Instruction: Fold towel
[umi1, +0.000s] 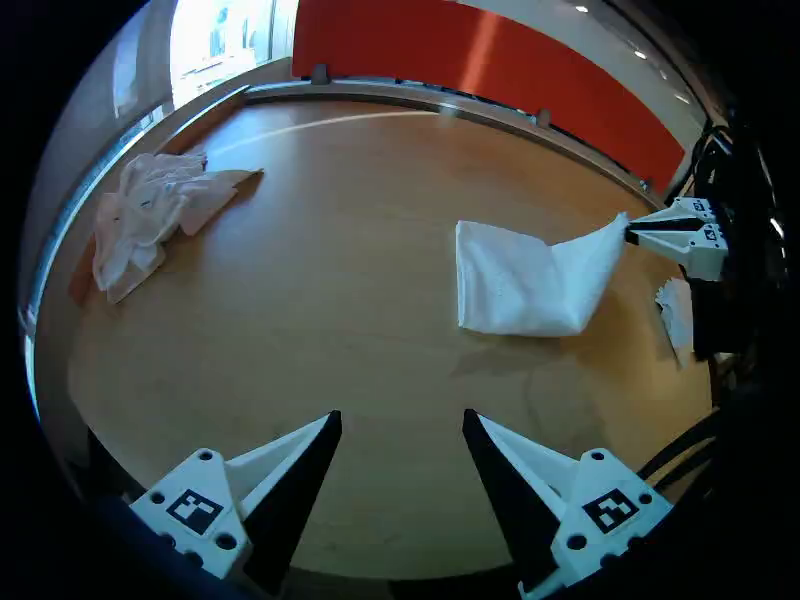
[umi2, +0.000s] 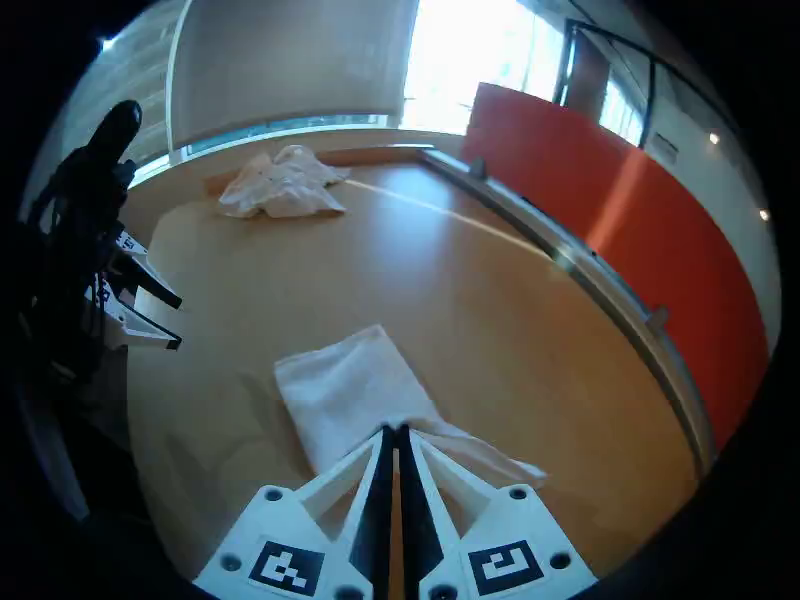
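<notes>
A white towel (umi1: 520, 285) lies partly folded on the wooden table, also seen as the towel (umi2: 350, 395) in the right gripper view. My right gripper (umi2: 395, 432) is shut on the towel's near corner, lifting that corner off the table. From the left gripper view the right gripper (umi1: 630, 232) shows at the far right, pinching the raised corner. My left gripper (umi1: 400, 418) hovers open over bare wood, well short of the towel, with nothing between its fingers. In the right gripper view the left gripper (umi2: 170, 320) appears at the left edge, held by a dark-gloved hand.
A crumpled pile of white cloths (umi1: 150, 215) lies at the far corner of the table, the same pile (umi2: 282, 182) near a window. An orange partition (umi1: 480, 70) with a metal rail runs along the table's back edge. Another small white cloth (umi1: 678, 312) sits by the right gripper.
</notes>
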